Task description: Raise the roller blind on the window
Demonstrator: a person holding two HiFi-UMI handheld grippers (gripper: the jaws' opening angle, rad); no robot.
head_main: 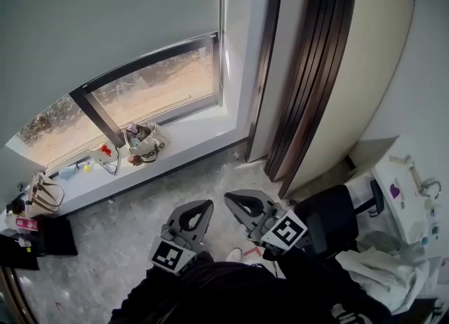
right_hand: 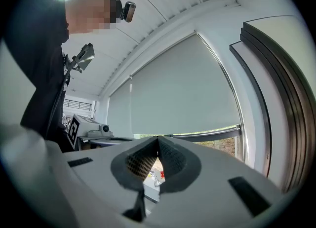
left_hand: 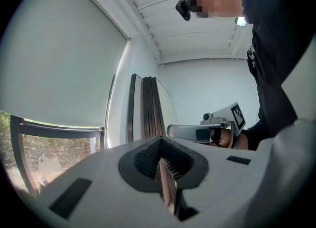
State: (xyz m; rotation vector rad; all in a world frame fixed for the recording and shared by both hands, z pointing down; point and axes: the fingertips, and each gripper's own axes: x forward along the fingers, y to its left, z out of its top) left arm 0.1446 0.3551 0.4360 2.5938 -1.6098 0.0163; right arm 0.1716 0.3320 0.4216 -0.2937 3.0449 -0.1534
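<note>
1. Well, the roller blind [head_main: 105, 21] hangs over most of the window [head_main: 161, 81], with only a low strip of glass bare beneath its bottom edge.
2. The left gripper [head_main: 200, 209] is held low in front of the person, above the speckled floor [head_main: 133, 224], and points toward the windowsill [head_main: 189, 130]. It is well apart from the blind.
3. In the left gripper view, the left gripper's [left_hand: 160, 155] ribbed pads are pressed together with nothing between them.
4. The right gripper [head_main: 237, 202] sits just beside the left one, at about the same height and also well short of the blind.
5. In the right gripper view, the right gripper's [right_hand: 157, 155] jaws also meet at the tips and pinch nothing. The blind [right_hand: 182, 94] fills the wall ahead of them.
6. A light handbag [head_main: 144, 142] stands on the sill below the bare glass, and a second bag [head_main: 42, 196] sits further left.
7. Dark-edged folded panels [head_main: 309, 70] lean tall to the right of the window.
</note>
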